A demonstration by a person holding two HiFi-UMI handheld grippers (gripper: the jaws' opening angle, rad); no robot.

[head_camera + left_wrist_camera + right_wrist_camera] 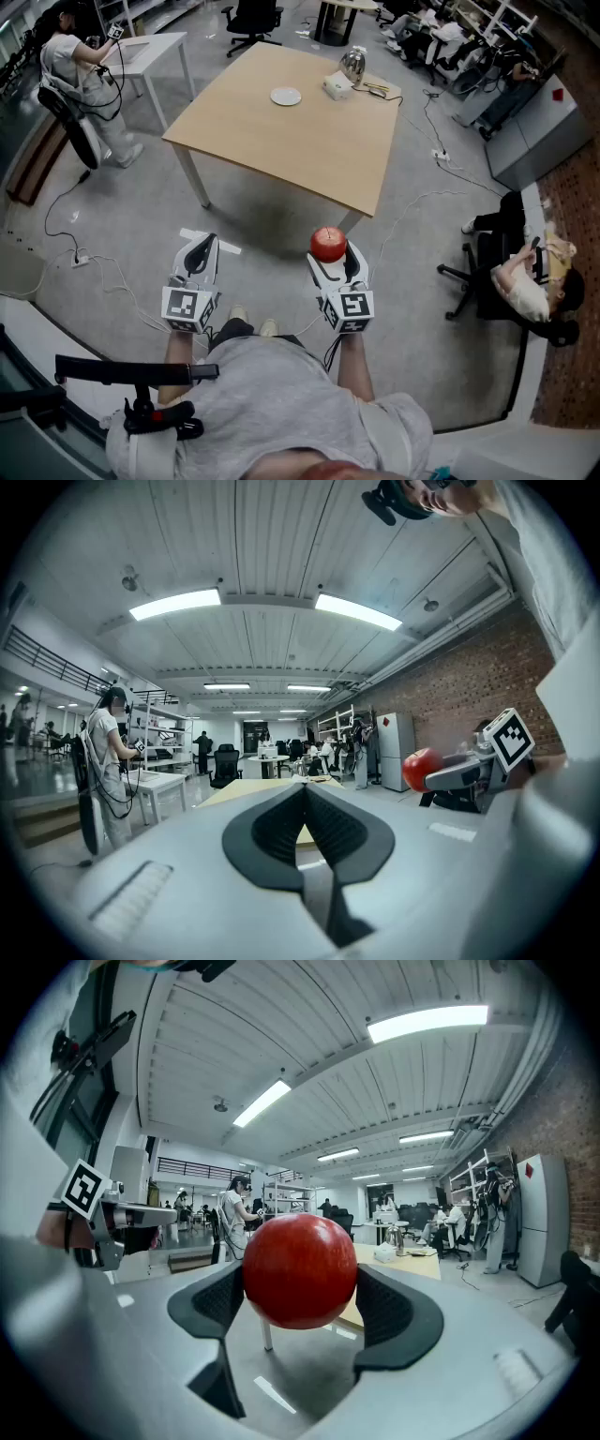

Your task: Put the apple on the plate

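- The grey left gripper [307, 794] has its black ribbed pads [272, 829] pressed together, with nothing between them.
- At right, a round red apple [420, 767] sits at the tips of the right gripper [436, 774].
- A pale wooden table [234, 791] stands beyond.

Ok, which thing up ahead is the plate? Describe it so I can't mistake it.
Look at the large light wooden table ahead. Near its far edge lies the small white round plate, left of a white box and a shiny metal vessel. It is the only flat, round thing there, lying apart from both.
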